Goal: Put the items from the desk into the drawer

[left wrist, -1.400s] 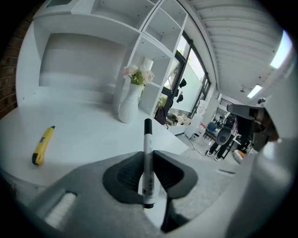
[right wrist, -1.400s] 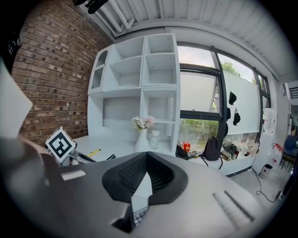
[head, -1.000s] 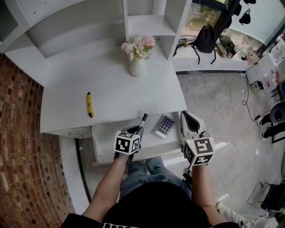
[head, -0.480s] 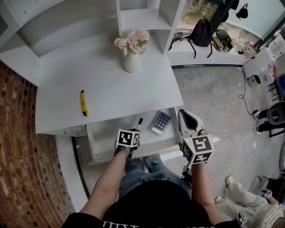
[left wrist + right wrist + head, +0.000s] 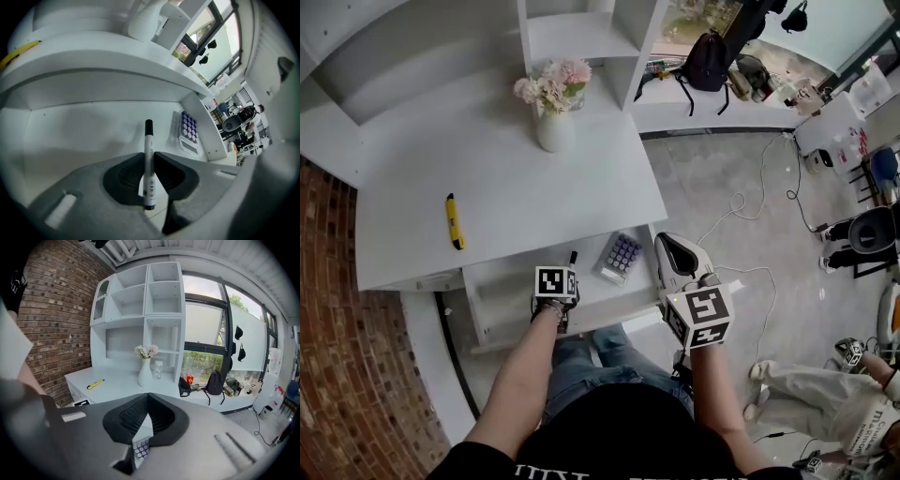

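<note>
My left gripper (image 5: pixel 569 273) is shut on a white marker (image 5: pixel 149 154) with a black cap, which points forward and down into the open white drawer (image 5: pixel 502 286). In the left gripper view the marker hangs just over the drawer floor (image 5: pixel 79 136). A calculator (image 5: pixel 622 255) with purple keys lies at the drawer's right end, also seen as the calculator (image 5: pixel 188 131) beside the marker. A yellow utility knife (image 5: pixel 453 221) lies on the desk top at the left. My right gripper (image 5: pixel 669 244) hovers at the drawer's right edge, shut, with nothing between its tips (image 5: pixel 147 397).
A white vase of pink flowers (image 5: pixel 551 112) stands at the back of the desk under the shelf unit (image 5: pixel 581 37). A brick wall (image 5: pixel 356 375) runs along the left. My legs sit under the drawer's front edge. Cables lie on the floor (image 5: pixel 741 206) to the right.
My left gripper has come down with the marker, from above the drawer's front to low inside it. The right gripper has stayed in place.
</note>
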### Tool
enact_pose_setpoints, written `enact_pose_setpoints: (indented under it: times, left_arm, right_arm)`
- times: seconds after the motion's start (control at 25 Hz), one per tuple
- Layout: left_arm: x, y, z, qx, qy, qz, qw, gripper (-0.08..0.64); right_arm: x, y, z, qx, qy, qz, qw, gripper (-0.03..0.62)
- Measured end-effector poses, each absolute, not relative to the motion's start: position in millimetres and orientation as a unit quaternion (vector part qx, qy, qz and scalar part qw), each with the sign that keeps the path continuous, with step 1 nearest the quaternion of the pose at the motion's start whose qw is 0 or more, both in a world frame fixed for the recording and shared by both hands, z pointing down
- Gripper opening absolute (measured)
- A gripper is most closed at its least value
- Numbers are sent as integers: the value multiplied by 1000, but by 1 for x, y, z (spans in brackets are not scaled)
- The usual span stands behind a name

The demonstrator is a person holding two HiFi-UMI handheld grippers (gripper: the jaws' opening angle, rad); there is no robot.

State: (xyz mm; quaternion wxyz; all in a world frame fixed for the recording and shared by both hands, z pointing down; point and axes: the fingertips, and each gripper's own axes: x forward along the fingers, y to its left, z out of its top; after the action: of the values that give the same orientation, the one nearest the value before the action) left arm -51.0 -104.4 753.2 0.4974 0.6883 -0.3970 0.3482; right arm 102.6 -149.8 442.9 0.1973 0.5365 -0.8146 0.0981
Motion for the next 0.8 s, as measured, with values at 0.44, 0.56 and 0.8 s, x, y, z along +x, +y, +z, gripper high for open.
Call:
enact_pose_setpoints:
  times: [0.44,0.56,0.8]
  left_arm:
    - [-46,-100,770,662,-405,346,527,106]
    - [-38,-103,762,676,-391,330,530,237]
    - [-45,-123,726,711,-400,304,492,285]
  right_arm:
    - [114,-146,442,536,-813,97,208,9]
    - [115,-148,438,536,-814,95,202,9]
    - [100,-157,430,525,-825,87,189,9]
